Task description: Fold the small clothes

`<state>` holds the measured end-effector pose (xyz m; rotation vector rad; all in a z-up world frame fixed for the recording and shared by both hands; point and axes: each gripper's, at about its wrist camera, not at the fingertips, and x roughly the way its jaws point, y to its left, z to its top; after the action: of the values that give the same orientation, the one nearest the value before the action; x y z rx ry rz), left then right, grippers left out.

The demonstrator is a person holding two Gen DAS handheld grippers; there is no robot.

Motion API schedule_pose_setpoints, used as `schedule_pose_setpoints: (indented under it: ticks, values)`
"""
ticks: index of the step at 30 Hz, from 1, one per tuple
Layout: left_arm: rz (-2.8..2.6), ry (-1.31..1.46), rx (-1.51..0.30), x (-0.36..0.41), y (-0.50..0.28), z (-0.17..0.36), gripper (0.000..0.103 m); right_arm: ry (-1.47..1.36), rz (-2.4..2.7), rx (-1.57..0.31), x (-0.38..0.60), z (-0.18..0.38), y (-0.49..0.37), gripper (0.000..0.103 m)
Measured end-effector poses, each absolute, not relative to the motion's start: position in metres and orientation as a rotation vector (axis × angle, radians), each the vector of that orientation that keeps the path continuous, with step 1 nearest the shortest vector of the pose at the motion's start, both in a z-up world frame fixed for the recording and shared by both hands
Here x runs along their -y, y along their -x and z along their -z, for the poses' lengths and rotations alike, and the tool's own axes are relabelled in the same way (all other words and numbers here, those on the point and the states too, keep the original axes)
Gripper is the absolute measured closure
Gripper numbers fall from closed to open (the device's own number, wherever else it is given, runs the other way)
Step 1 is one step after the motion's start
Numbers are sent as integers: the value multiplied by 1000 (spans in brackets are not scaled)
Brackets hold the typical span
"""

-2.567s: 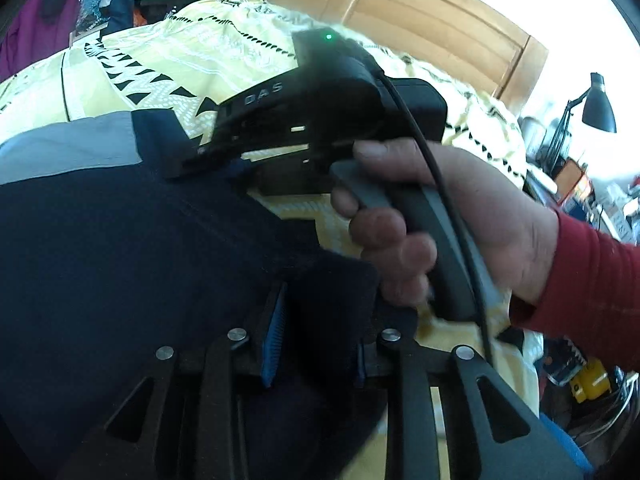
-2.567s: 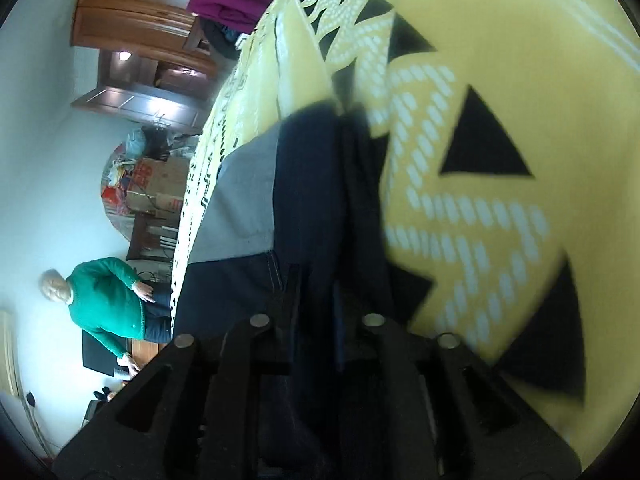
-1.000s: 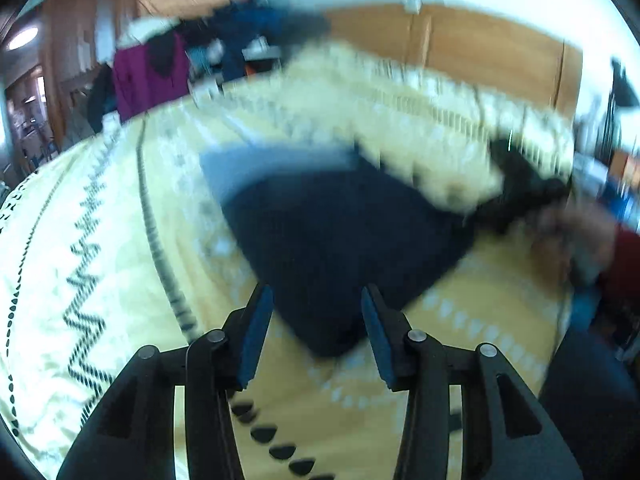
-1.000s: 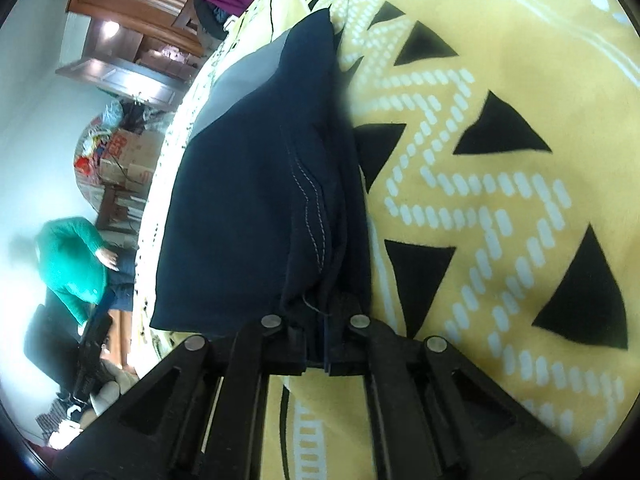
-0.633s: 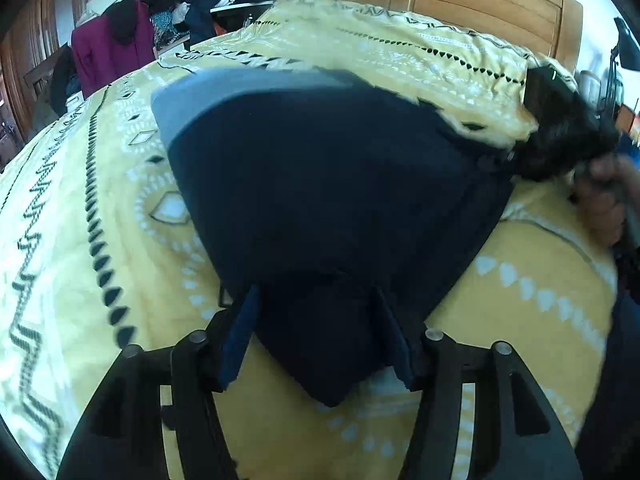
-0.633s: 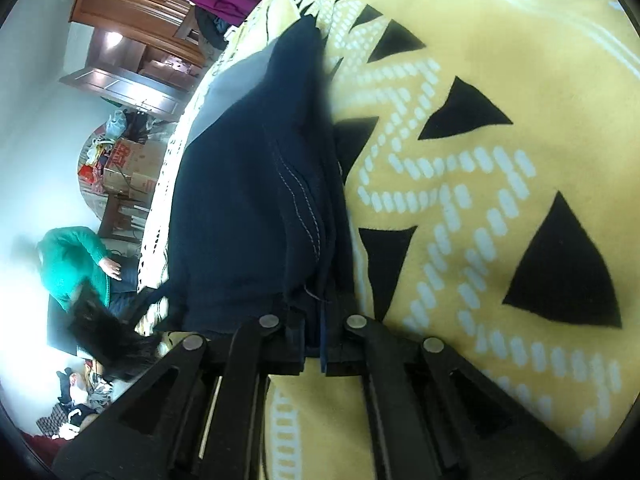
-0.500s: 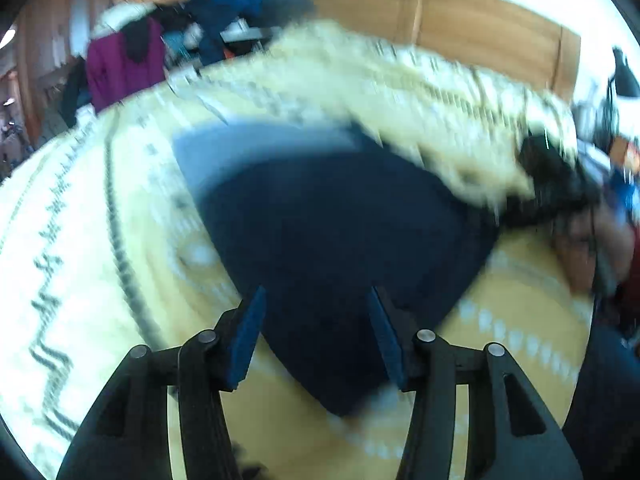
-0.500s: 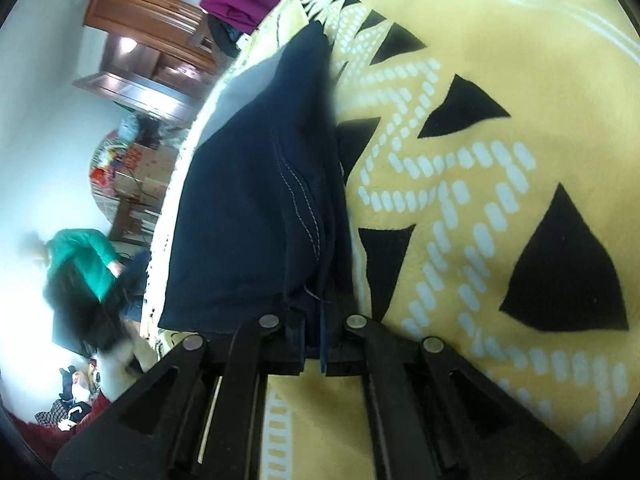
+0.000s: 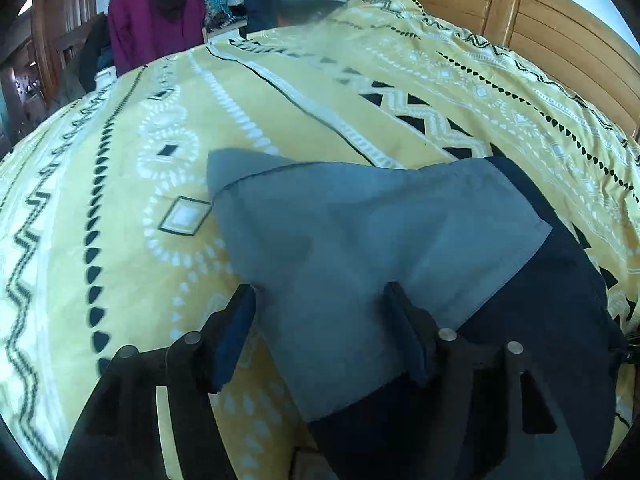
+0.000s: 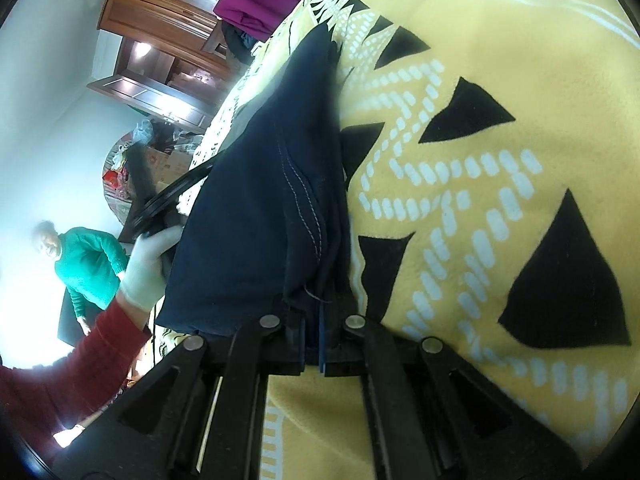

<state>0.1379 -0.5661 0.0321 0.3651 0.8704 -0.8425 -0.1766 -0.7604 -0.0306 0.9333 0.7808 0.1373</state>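
Observation:
A small navy garment (image 9: 540,332) with a grey panel (image 9: 360,232) lies on a yellow patterned bedspread (image 9: 120,200). In the left wrist view my left gripper (image 9: 324,328) stands open, its blue-padded fingers (image 9: 236,332) straddling the near edge of the grey panel without pinching it. In the right wrist view my right gripper (image 10: 314,340) is shut on a bunched, stitched edge of the navy garment (image 10: 260,200), low against the bedspread (image 10: 500,160). A gloved hand (image 10: 150,264) in a red sleeve holds the left gripper at the garment's far side.
A wooden headboard (image 9: 540,24) runs along the far side of the bed. Piled clothes, one magenta (image 9: 156,28), sit beyond the bed's far left corner. A wooden wardrobe (image 10: 160,20) and a person in a green sweater (image 10: 88,268) stand off the bed.
My left gripper let go of the navy cloth, swung around the garment and now sits open over its grey panel. My right gripper has stayed shut on the navy edge, barely moving.

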Motion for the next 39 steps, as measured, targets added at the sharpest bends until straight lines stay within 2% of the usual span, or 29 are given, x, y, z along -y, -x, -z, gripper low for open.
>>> schedule_pose_setpoints:
  ticks: [5, 8, 10, 12, 15, 17, 18, 19, 20, 21, 23, 26, 29, 32, 34, 36, 39]
  values:
    - [1013, -304, -737, 511, -57, -78, 49, -936, -147, -774, 767, 35, 180, 103]
    - [1102, -300, -782, 479, 0, -75, 48, -935, -151, -772, 770, 35, 181, 103]
    - [1097, -407, -865, 472, 31, -41, 43, -939, -156, -771, 771, 35, 181, 103]
    - [1044, -435, -862, 468, 44, -21, 27, -941, -151, -775, 770, 34, 182, 103]
    - [1007, -462, -874, 472, 47, -29, 25, -936, -132, -796, 769, 28, 181, 100]
    - [979, -457, -850, 472, 53, -46, 25, -814, -76, -843, 756, 8, 180, 89]
    - [957, -463, -837, 469, 58, -53, 25, -719, -34, -870, 745, -10, 181, 68]
    - [932, -453, -825, 463, 62, -62, 25, -676, -16, -874, 739, -20, 183, 53]
    - [908, -437, -823, 453, 64, -69, 25, -612, 26, -875, 729, -36, 187, 27]
    - [874, -418, -829, 446, 65, -75, 25, -543, 71, -865, 720, -51, 194, 21]
    - [798, -373, -850, 428, 68, -81, 24, -420, 146, -851, 699, -75, 207, 17]
    - [651, -290, -923, 397, 65, -76, 17, -324, 256, -894, 670, -75, 228, 2]
    - [520, -201, -1034, 376, 62, -58, 9, -305, 286, -982, 652, -51, 238, 2]
    - [437, -146, -1122, 358, 63, -35, 9, -295, 304, -1047, 643, -29, 250, 2]
    - [428, -172, -1112, 356, 68, -25, 7, -268, 331, -1057, 638, -21, 255, 2]
    - [431, -214, -1089, 362, 74, -22, 0, -258, 343, -1057, 637, -21, 254, 0]
    - [415, -236, -1074, 365, 75, -19, 0, -238, 350, -1073, 637, -17, 247, 0]
